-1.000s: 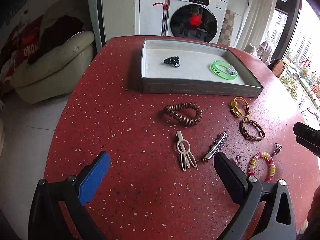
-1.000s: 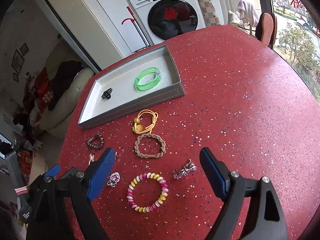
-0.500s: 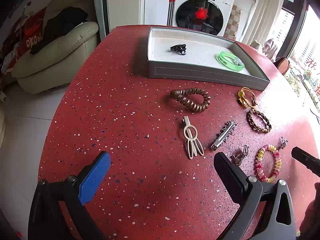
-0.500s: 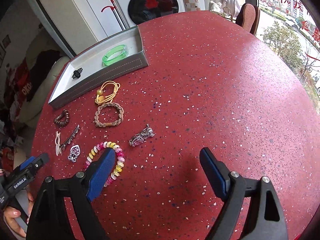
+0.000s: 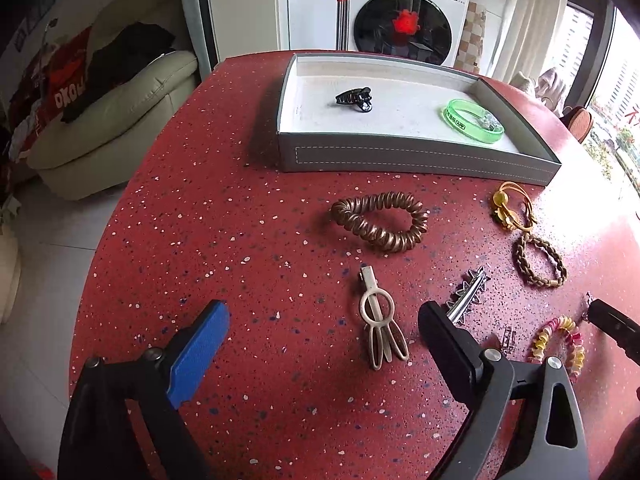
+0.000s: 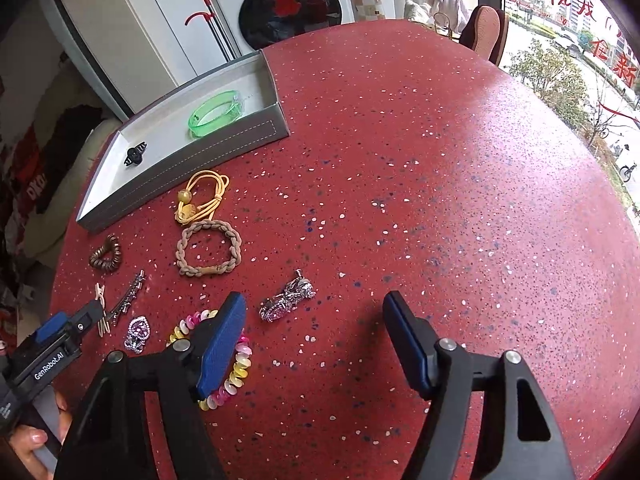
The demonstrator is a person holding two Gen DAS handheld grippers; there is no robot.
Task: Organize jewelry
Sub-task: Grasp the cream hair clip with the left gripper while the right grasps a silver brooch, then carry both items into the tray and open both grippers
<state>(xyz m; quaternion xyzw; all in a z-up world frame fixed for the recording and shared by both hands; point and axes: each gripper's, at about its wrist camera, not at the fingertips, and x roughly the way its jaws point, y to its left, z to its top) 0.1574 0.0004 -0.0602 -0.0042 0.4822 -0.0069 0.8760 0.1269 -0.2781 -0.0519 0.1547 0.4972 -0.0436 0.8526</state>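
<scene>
My left gripper hangs open low over the red table, with a beige hair clip lying between its fingers, nearer the right one. Beyond it lie a bronze spiral hair tie and a silver barrette. My right gripper is closing; a silver rhinestone clip lies just ahead between its fingertips, untouched. Its left finger hides part of a pink-and-yellow bead bracelet. The grey tray holds a green bangle and a black claw clip.
A yellow cord hair tie, a braided brown bracelet and a purple rhinestone pendant lie loose in front of the tray. A washing machine stands behind the table, a sofa to its left. The table's edge curves close on the left.
Both grippers have sunk closer to the table. The right one's jaws have narrowed, and the rhinestone clip now sits between its fingertips. The left gripper now straddles the beige clip.
</scene>
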